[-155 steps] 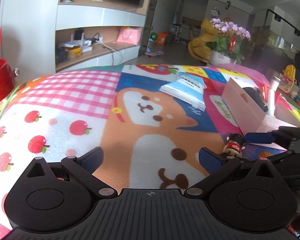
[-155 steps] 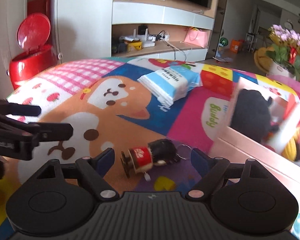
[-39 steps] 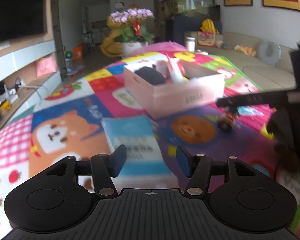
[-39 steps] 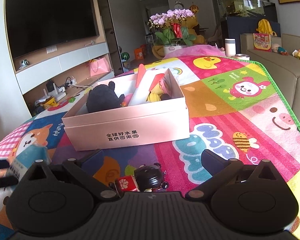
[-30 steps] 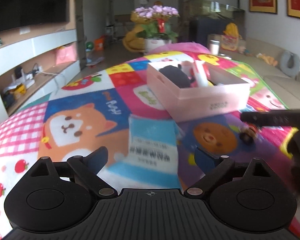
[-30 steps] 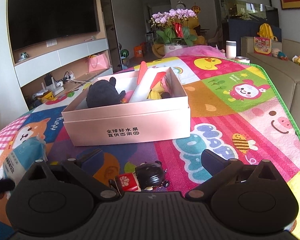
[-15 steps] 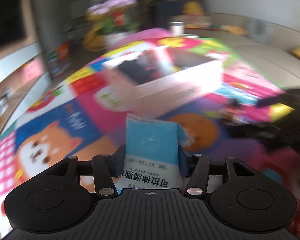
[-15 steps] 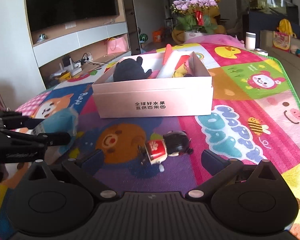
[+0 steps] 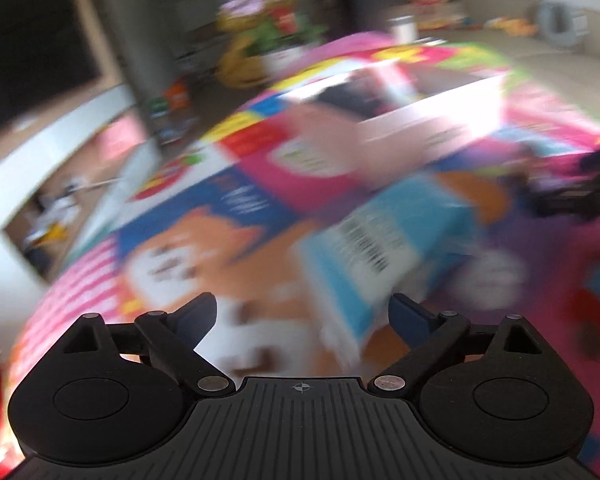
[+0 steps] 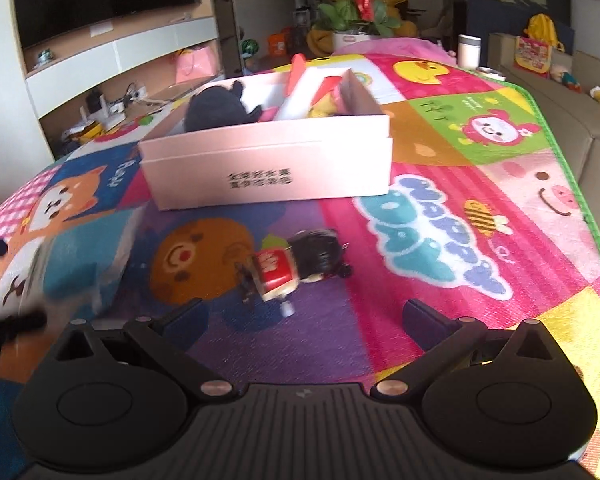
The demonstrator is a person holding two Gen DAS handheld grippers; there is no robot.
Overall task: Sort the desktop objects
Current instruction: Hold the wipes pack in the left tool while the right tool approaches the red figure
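A: What had just changed?
B: The left gripper (image 9: 302, 312), clamped on the blue wipes packet (image 9: 384, 248) half a second earlier, stood wide open and empty; the packet lay on the mat (image 10: 440, 300), short of the pink box (image 10: 268, 172).
A: And the right gripper (image 10: 304, 318)?
B: Wide open, empty, above the doll (image 10: 296, 264). Both items probably still needed boxing.

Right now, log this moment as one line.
left gripper: open, empty | wipes pack: on mat, outside box | right gripper: open, over doll toy | pink box: holds toys
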